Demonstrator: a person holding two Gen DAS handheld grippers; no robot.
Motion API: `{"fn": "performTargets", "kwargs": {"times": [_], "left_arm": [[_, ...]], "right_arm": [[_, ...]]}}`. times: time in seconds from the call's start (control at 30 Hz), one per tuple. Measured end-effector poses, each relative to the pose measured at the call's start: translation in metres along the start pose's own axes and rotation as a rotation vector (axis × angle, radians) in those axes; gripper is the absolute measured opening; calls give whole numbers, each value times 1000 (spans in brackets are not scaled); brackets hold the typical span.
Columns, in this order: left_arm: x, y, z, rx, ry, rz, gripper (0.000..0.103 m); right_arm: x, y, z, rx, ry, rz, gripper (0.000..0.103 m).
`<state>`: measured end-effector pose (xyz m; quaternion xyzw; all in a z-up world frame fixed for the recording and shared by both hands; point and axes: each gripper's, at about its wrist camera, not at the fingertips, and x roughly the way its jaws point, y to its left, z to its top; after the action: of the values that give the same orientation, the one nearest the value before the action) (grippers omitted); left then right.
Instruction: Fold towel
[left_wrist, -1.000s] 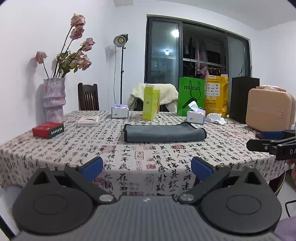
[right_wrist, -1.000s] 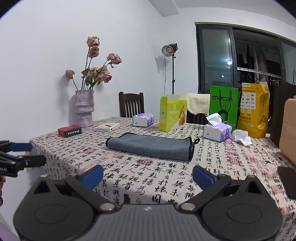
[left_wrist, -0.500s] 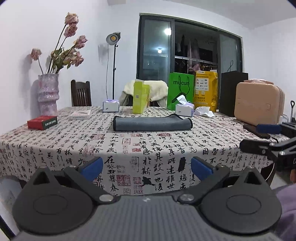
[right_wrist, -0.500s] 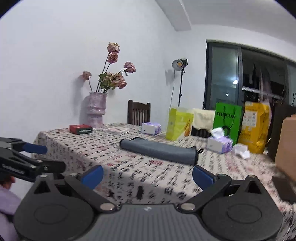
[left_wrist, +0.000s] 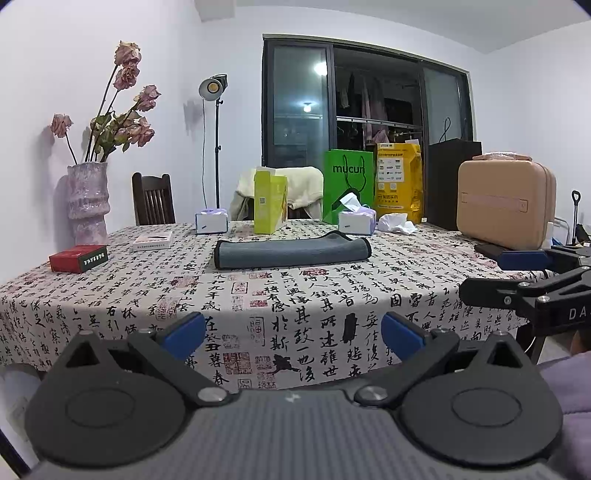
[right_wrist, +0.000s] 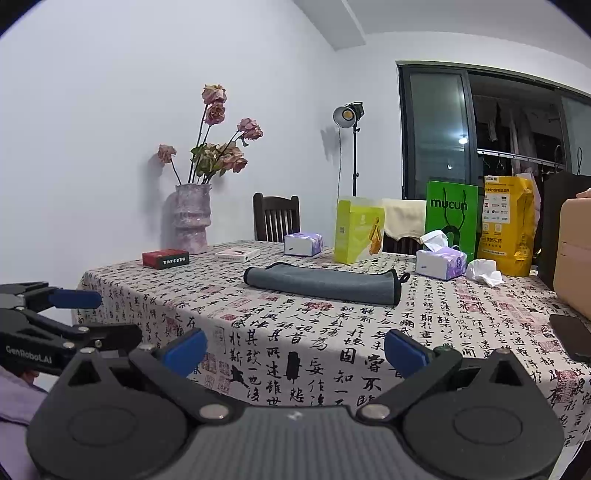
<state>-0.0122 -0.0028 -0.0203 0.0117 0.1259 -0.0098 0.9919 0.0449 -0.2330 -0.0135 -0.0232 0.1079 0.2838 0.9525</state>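
A grey towel (left_wrist: 291, 253) lies folded into a long flat strip on the calligraphy-print tablecloth (left_wrist: 207, 295), mid-table; it also shows in the right wrist view (right_wrist: 321, 284). My left gripper (left_wrist: 293, 334) is open and empty, held off the table's near edge, well short of the towel. My right gripper (right_wrist: 295, 349) is open and empty, also off the near edge. The right gripper shows at the right of the left wrist view (left_wrist: 524, 277); the left gripper shows at the left of the right wrist view (right_wrist: 55, 317).
On the table: a red box (left_wrist: 78, 258), a vase of dried roses (left_wrist: 88, 201), a flat white box (left_wrist: 153, 240), two tissue boxes (left_wrist: 211, 220) (left_wrist: 356, 220), a lime carton (left_wrist: 270, 205), green and yellow bags (left_wrist: 349, 177), a tan case (left_wrist: 504, 206), a phone (right_wrist: 572, 338).
Both grippers have pulled back and dropped lower, from above the table's near part to off its edge. The towel has not moved. Both stay open.
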Motion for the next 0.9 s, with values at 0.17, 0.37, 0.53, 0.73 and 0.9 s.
{"fn": "performTargets", "kwargs": {"times": [0.17, 0.37, 0.53, 0.73, 0.9], "left_arm": [[-1, 0, 0, 2, -4, 3, 103], [0, -1, 0, 2, -4, 2, 103], [0, -1, 0, -1, -4, 4, 103], [1, -1, 0, -4, -5, 8, 103], [1, 0, 0, -5, -4, 8, 103]], "right_arm": [[0, 0, 0, -1, -3, -3, 103], [0, 0, 0, -2, -6, -5, 103], [1, 0, 0, 1, 0, -6, 103], [2, 1, 0, -1, 4, -2, 103], [2, 1, 0, -1, 4, -2, 103]]}}
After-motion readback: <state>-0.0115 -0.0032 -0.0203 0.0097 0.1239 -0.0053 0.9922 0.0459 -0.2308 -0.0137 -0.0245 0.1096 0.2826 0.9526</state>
